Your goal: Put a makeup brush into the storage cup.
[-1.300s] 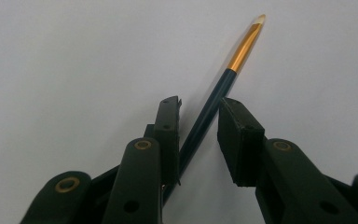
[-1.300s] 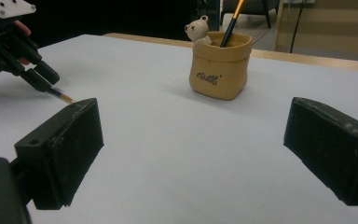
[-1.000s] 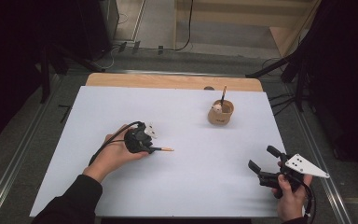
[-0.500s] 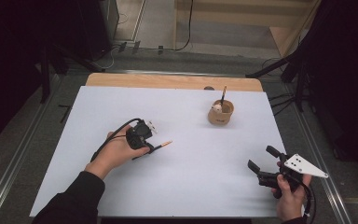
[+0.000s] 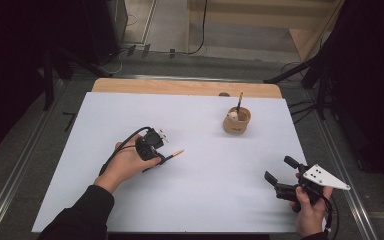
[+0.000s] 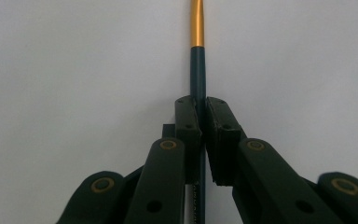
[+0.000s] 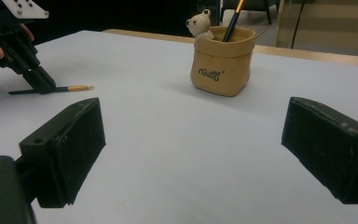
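Note:
A dark pen (image 6: 198, 70) with a golden end lies along the white table, and my left gripper (image 6: 203, 107) is shut on its dark shaft. From above, the pen (image 5: 176, 153) pokes out to the right of the left gripper (image 5: 161, 160), left of the table's middle. My right gripper (image 5: 278, 169) is held near the front right corner, open with nothing between its jaws. Through the open right gripper (image 7: 196, 140) I see the left gripper (image 7: 42, 84) on the pen (image 7: 74, 88), and a tan pen holder (image 7: 221, 60) with a small bear figure.
The pen holder (image 5: 237, 121) stands at the back right with another pen (image 5: 239, 100) upright in it. A white sheet (image 5: 205, 200) covers the table, with a wooden strip (image 5: 180, 87) showing along the far edge. Dark stands and cables surround the table.
The left gripper has closed on the pen, and the pen's golden end has swung slightly toward the far side. The right gripper has stayed put.

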### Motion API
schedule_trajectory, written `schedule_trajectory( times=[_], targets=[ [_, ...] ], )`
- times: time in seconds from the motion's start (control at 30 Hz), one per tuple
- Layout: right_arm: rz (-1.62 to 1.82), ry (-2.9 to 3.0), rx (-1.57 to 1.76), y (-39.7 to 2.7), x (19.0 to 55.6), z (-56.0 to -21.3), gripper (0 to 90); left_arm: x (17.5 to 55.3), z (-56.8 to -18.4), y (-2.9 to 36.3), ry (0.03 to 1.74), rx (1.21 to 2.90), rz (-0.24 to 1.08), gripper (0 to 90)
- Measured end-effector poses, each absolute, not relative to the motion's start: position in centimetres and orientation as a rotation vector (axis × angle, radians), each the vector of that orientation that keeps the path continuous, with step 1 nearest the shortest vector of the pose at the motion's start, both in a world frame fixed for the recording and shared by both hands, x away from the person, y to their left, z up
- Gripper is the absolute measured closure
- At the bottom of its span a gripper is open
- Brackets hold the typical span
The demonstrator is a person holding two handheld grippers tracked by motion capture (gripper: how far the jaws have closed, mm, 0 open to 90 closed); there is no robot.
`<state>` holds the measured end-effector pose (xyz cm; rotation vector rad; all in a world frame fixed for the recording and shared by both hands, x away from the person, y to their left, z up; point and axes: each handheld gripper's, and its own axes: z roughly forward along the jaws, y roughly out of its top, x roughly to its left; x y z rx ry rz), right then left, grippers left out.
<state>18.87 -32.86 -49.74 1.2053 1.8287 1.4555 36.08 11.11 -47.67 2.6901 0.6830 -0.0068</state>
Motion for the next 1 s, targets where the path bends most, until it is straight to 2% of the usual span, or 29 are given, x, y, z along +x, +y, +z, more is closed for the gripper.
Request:
schedule_trajectory(
  times=[0.23, 1.0],
  targets=[
    [1.416, 1.833, 1.191, -32.8, 18.7, -49.7, 6.7, 36.4, -47.7, 11.9, 0.712, 2.619, -0.059, 84.8],
    [1.452, 1.876, 1.162, -30.6, 19.8, -49.2, 6.7, 33.9, -45.4, 15.0, 0.727, 2.263, 0.050, 84.8]
  ],
)
